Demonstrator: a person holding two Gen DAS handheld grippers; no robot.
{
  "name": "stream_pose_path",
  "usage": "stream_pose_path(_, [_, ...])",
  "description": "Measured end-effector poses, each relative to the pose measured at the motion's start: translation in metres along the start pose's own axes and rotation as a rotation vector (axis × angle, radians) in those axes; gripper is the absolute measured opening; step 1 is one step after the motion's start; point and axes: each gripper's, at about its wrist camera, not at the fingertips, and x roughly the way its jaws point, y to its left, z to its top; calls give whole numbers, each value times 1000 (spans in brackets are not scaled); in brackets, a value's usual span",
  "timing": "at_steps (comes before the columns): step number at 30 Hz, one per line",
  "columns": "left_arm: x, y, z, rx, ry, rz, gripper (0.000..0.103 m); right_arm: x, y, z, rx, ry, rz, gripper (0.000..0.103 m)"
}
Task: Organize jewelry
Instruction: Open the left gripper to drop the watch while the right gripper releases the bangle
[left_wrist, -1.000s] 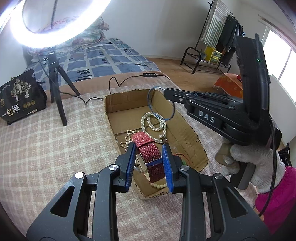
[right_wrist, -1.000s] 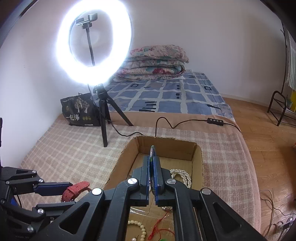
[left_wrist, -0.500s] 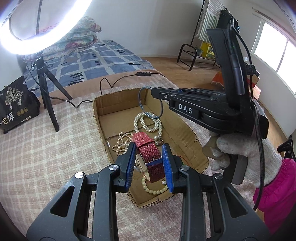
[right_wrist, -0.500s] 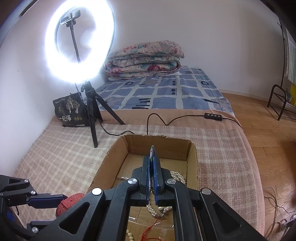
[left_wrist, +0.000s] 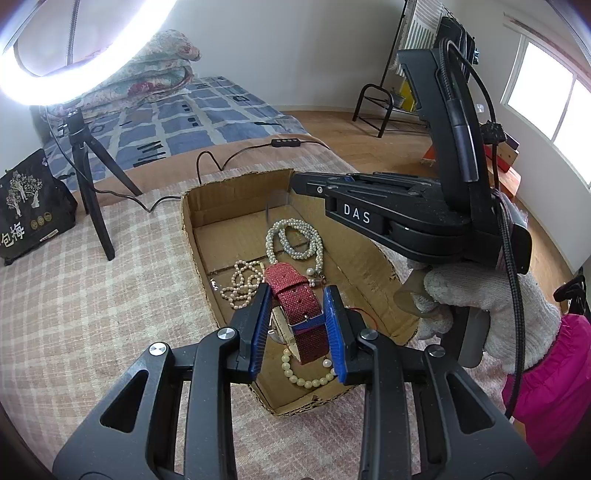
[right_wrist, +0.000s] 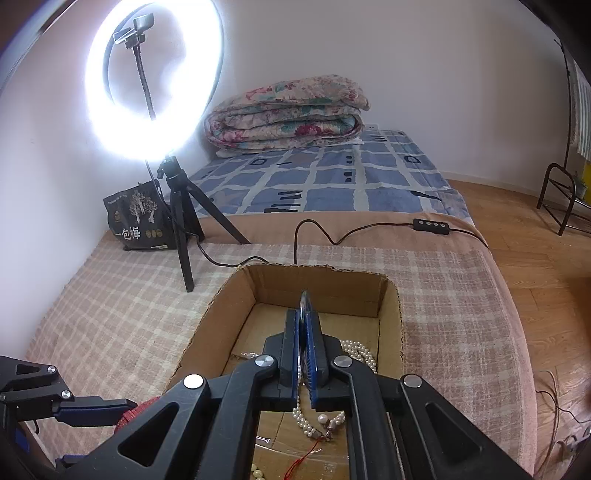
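Here we hold two black two-finger grippers with blue pads, both angled downward over an open, shallow brown cardboard box (left_wrist: 373, 266) resting on a pink and cream checked blanket (left_wrist: 92, 295). The left gripper (left_wrist: 297, 325) hangs above the near end of the box, its jaws pinching a dark red woven-strap wristwatch (left_wrist: 295, 306) across the strap. The right gripper (right_wrist: 304, 354) reaches in from the right side, gripped by a hand in a white knitted glove (left_wrist: 491, 310) with a bright pink sleeve (left_wrist: 550, 376) behind it; its jaws are pressed together on a thin blue ring-shaped bangle (right_wrist: 303, 306), which sticks up past the fingertips over the far end of the box. White letters on the side of the right gripper read "DAS". Inside the box we count three bead strands: a long white pearl necklace (left_wrist: 295, 240) coiled in loops, a smaller cream pearl strand (left_wrist: 240, 284) to its left, and a string of larger pale beads (left_wrist: 306, 378) under the watch. A thin red cord (right_wrist: 306, 461) also lies on the box floor. Beyond the box stand one lit white ring light on a black tripod (right_wrist: 155, 85) and one black printed bag (right_wrist: 140, 221) bearing the characters "一包梅".
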Motion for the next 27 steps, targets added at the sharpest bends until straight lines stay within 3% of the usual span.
stream_pose_path(3, [-1,1,0,-2,0,3,28,-2,1,0,-6,-7,1,4])
stream_pose_path(5, [-1,0,0,1,-5,4,29,-3,3,1,-10,-14,2,21])
stream_pose_path(6, [-2,0,0,7,-10,10,30,-4,4,1,-12,-18,4,24])
stream_pose_path(8, [-4,0,0,12,-16,14,46,-5,6,1,-15,-23,-9,31])
stream_pose_path(10, [-6,-1,0,16,-27,20,55,-6,7,2,-20,-26,-23,48])
stream_pose_path(11, [-7,-1,0,18,-31,23,57,-7,7,3,-21,-34,-31,58])
stream_pose_path(17, [-10,-2,-1,24,-35,33,66,-13,9,7,-20,-54,-100,91])
stream_pose_path(27, [-21,-2,-4,29,-39,54,71,-24,17,10,-34,-67,-149,102])
